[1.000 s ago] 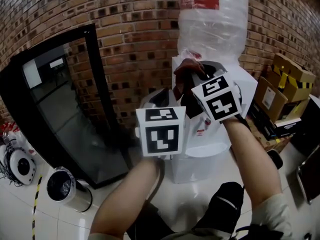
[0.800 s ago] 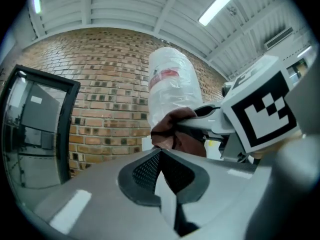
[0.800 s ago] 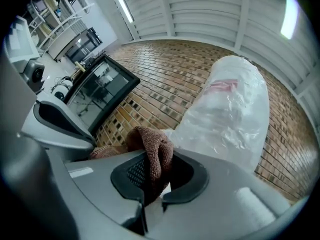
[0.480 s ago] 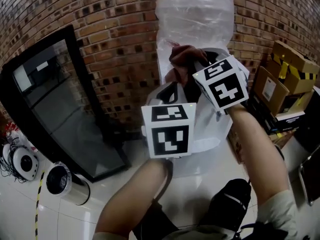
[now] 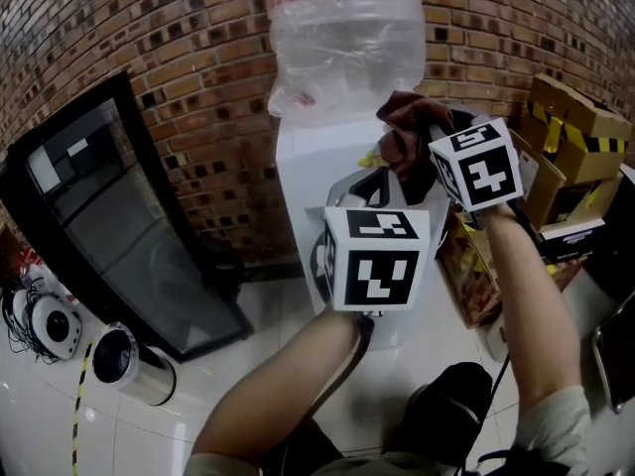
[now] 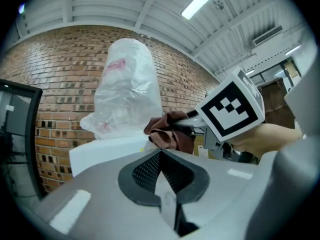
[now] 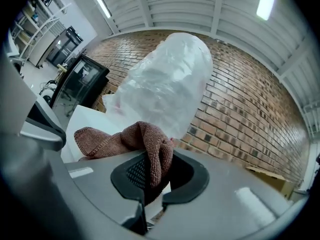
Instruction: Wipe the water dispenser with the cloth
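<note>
The water dispenser [image 5: 322, 172] is a white cabinet against the brick wall, with a plastic-wrapped bottle [image 5: 342, 38] on top. My right gripper [image 5: 422, 135] is shut on a reddish-brown cloth [image 5: 405, 127], held at the dispenser's upper right corner, beside the bottle's base. In the right gripper view the cloth [image 7: 125, 139] hangs bunched between the pads, in front of the bottle [image 7: 170, 84]. My left gripper [image 5: 372, 178] sits lower, before the dispenser's front, and nothing is between its jaws. The left gripper view shows its pads [image 6: 150, 171] meeting, with the cloth [image 6: 165, 131] beyond.
A black glass-door cabinet [image 5: 109, 226] leans on the wall at the left, with a steel bin [image 5: 124, 365] and a white round device [image 5: 45, 325] on the floor. Cardboard boxes [image 5: 571, 127] stack up at the right. The person's legs fill the bottom.
Both grippers have swept to the right across the dispenser's upper front. The cloth stays in the right gripper and now sits at the dispenser's right corner. The view has shifted too.
</note>
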A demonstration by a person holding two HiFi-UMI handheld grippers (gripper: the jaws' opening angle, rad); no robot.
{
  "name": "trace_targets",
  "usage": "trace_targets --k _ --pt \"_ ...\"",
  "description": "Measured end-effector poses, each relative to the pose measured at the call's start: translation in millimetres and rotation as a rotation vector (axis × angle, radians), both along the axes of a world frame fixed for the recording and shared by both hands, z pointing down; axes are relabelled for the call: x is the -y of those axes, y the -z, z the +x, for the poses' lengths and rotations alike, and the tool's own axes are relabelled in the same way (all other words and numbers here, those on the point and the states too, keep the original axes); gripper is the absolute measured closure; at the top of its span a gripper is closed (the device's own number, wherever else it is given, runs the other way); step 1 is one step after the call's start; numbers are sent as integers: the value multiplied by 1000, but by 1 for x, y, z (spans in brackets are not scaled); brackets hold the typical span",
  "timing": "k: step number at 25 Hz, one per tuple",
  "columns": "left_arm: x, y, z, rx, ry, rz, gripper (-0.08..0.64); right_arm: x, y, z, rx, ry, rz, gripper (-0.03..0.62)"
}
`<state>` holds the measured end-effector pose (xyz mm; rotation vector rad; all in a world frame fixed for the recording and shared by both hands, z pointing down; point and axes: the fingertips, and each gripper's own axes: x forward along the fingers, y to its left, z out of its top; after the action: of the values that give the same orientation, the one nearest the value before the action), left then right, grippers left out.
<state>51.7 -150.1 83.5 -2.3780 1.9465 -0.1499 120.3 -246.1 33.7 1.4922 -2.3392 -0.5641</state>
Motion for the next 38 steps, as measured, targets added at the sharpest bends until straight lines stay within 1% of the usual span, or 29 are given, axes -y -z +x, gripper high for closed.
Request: trace_targets --k 5,9,14,18,20,22,25,27,29,32,35,38 --pt "14 -10 42 7 -33 -21 560 14 -8 40 10 -38 -16 538" --pt "27 -25 63 8 -54 -49 560 23 -17 63 39 -59 -26 538" --pt "35 -36 73 -13 -60 -69 560 28 -20 71 43 -58 -30 538" --pt "28 -31 65 -33 -55 -50 560 19 -14 69 76 -47 -3 538" --pt "19 -24 53 -47 -43 -25 560 2 -3 62 122 -16 30 538" --pt "6 -14 31 -52 -14 4 560 -22 13 50 182 32 70 538" --pt "-12 -6 -22 -52 81 38 560 -61 35 19 262 110 129 537" --pt "-25 -6 -65 -63 159 42 560 -84 41 -9 289 158 152 537" --pt "-39 -5 -104 -75 230 45 560 -104 37 -39 296 200 157 537" --pt "-60 -4 -146 -81 298 50 560 -124 17 -85 283 252 138 537" --pt "-75 -3 -172 -71 337 55 560 -135 -4 -129 256 294 123 537" --pt "-79 -13 -184 -63 349 43 560 -134 -27 -162 216 309 106 537"
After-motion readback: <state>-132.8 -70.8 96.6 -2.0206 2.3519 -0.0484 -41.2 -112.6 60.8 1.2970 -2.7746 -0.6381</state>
